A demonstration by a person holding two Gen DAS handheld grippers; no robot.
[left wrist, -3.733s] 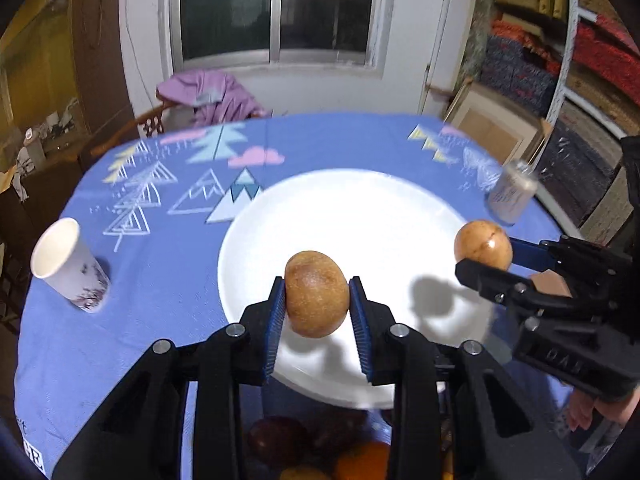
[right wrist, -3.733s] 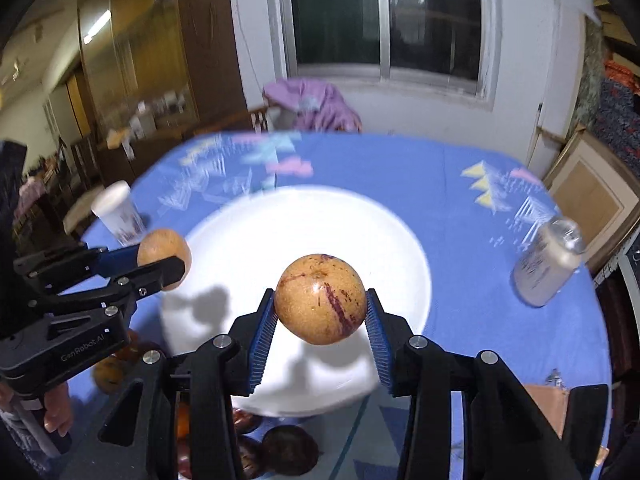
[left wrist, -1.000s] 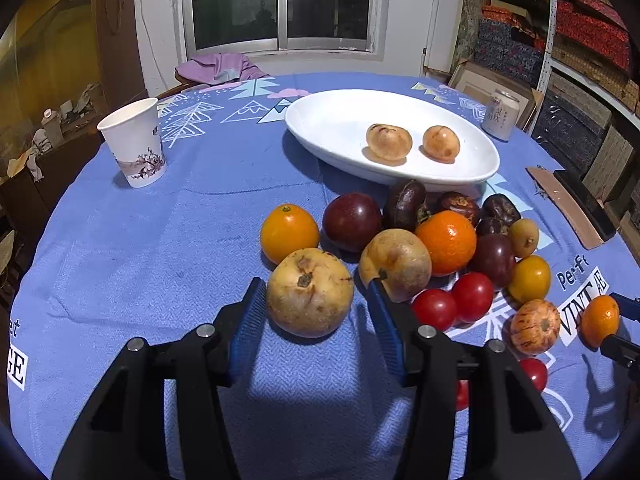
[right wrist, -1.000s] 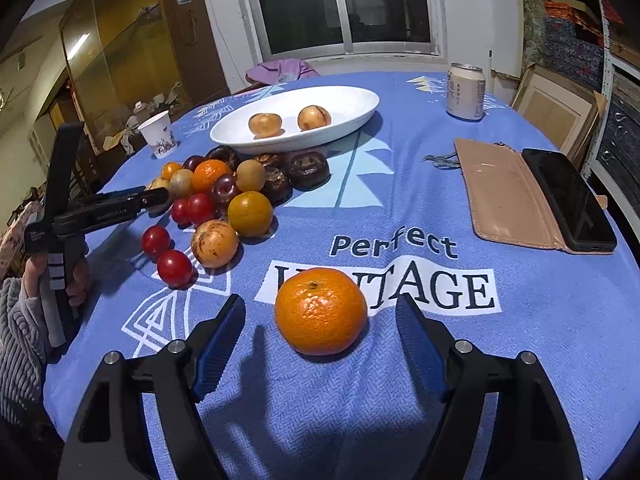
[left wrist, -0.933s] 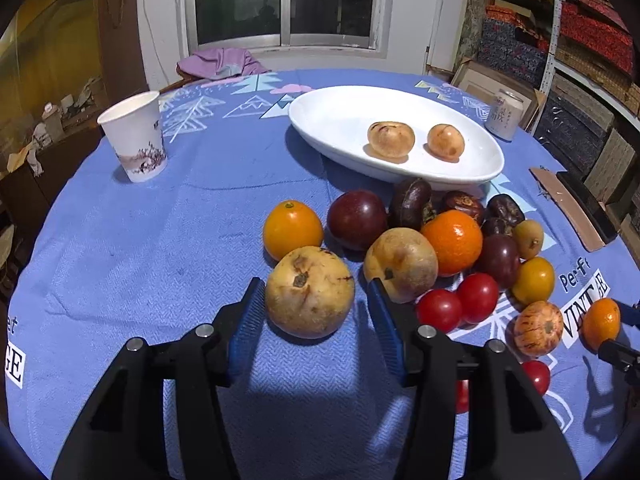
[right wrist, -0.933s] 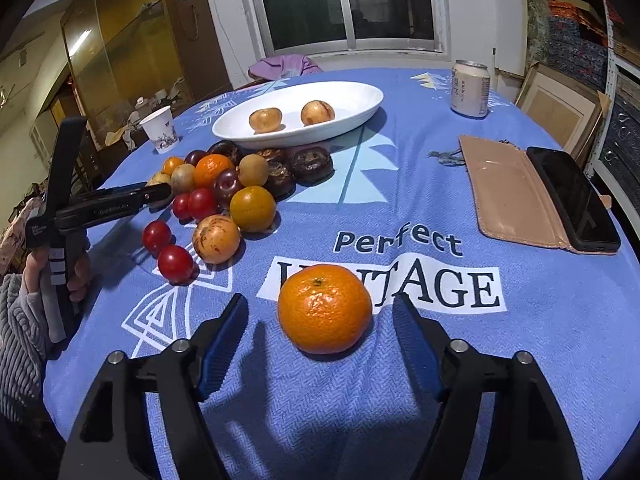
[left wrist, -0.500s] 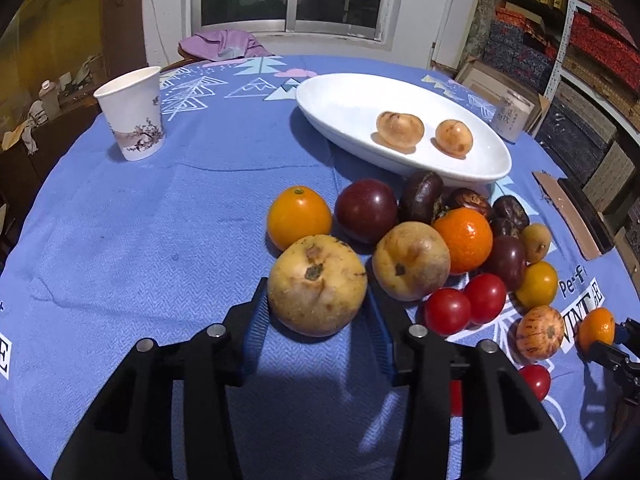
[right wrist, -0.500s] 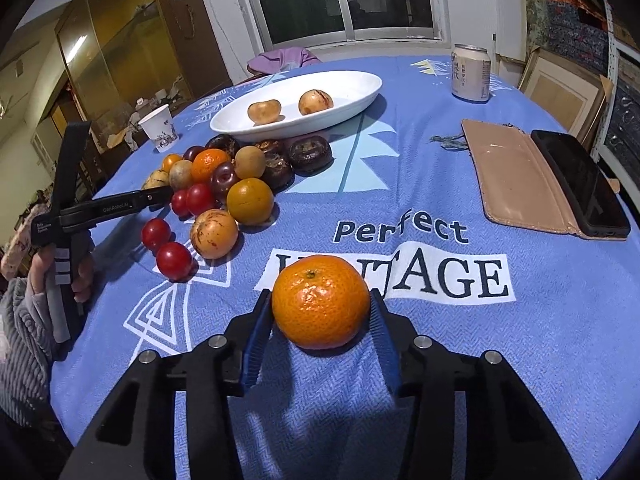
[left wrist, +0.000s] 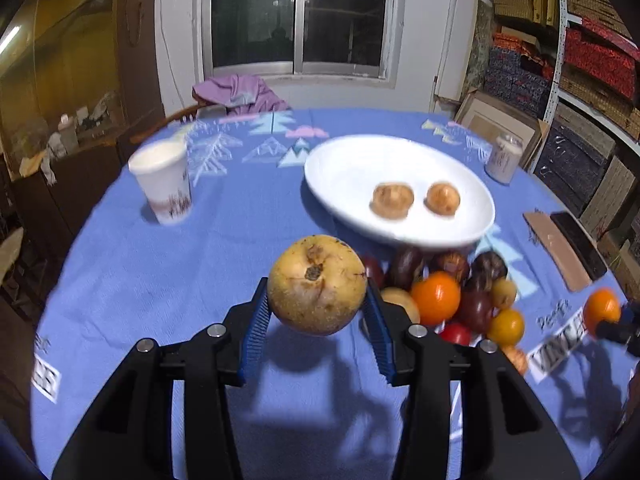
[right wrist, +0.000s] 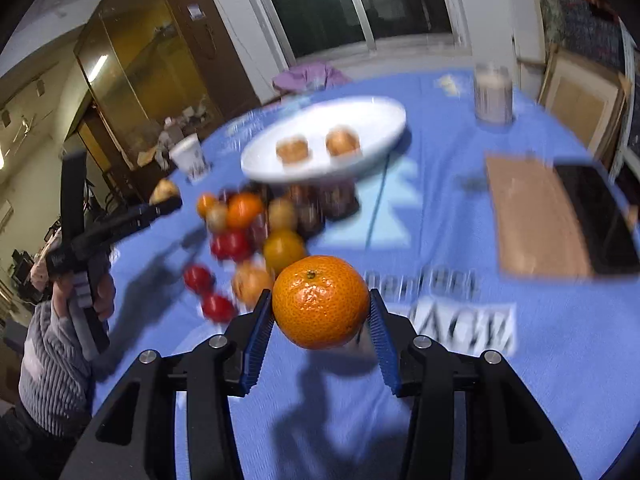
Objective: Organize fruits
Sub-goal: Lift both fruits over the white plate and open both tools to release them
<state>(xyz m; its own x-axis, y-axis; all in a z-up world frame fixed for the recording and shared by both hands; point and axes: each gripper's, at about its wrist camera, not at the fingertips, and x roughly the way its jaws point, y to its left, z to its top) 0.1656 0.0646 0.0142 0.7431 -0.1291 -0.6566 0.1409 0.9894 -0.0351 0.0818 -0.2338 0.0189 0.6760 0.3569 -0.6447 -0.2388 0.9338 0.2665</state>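
My left gripper (left wrist: 317,332) is shut on a yellow-brown round fruit (left wrist: 317,284) and holds it above the blue tablecloth. My right gripper (right wrist: 321,330) is shut on an orange mandarin (right wrist: 320,302), also lifted off the cloth. A white oval plate (left wrist: 352,168) with two brown fruits (left wrist: 393,197) stands beyond; it also shows in the right wrist view (right wrist: 376,120). A pile of mixed fruits (left wrist: 448,292) lies in front of the plate, to the right of my left gripper. The same pile (right wrist: 256,224) lies left of and beyond my right gripper.
A paper cup (left wrist: 162,180) stands at the left. A can (left wrist: 503,158) stands right of the plate. A tan wallet (right wrist: 532,216) and a black phone (right wrist: 596,216) lie at the right. Shelves with boxes (left wrist: 592,60) line the right wall.
Both grippers have closed on their fruits and lifted them off the cloth. Both views are now blurred by motion.
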